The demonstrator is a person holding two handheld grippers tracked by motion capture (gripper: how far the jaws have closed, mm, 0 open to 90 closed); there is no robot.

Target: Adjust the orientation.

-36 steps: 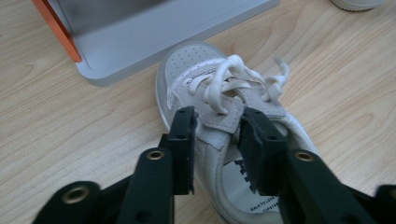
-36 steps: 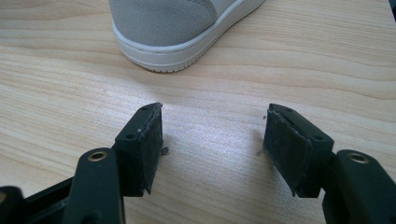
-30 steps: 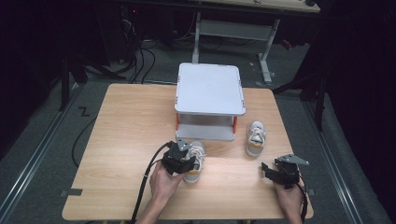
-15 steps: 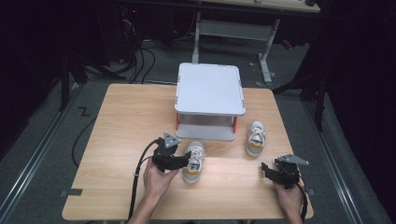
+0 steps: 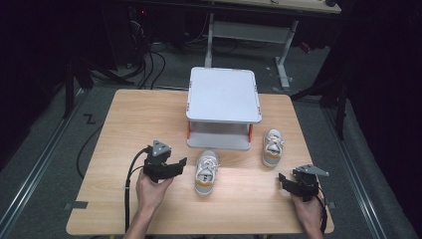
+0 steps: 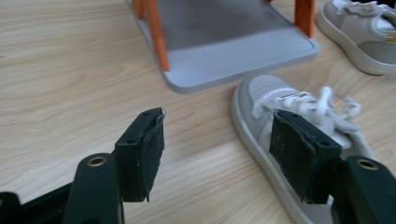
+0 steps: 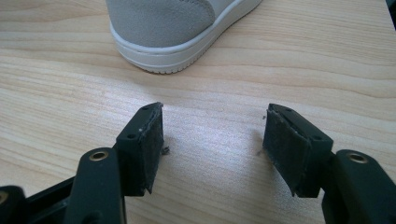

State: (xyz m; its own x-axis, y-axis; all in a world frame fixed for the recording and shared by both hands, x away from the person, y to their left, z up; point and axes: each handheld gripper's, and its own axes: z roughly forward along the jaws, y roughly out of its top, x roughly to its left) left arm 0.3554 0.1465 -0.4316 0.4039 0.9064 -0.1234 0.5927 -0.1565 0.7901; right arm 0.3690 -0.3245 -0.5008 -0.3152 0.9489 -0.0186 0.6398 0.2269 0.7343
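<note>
Counter [image 5: 124, 119]: pale wood grain, rectangular, carrying every item below.

Rack [image 5: 224, 94]: grey two-tier stand with orange posts, at the middle of the counter toward the far edge. The left gripper view shows its lower shelf [image 6: 233, 51] and the orange posts close up; the high view shows mainly its flat top.

Near shoe [image 5: 206, 172]: small grey-and-white sneaker with white laces and a tan heel patch, on the counter just in front of the rack, toe toward it. A strip of dark print crosses its tongue in the left gripper view [image 6: 292, 95]; it is too small to read.

Far shoe [image 5: 272, 148]: the matching sneaker, beside the rack's right front post, toward the right edge. No brand can be made out on it.

Left gripper [image 5: 178, 164]: held near the front edge, just left of the near shoe. Jaws spread and have just been opening; only bare counter lies between them, with the shoe behind the right-hand jaw, not pinched.

Right gripper [image 5: 284, 180]: held at the front right corner. Jaws spread over bare counter; its own view shows the far shoe's heel [image 7: 163, 23] ahead, apart from the pads.
</note>
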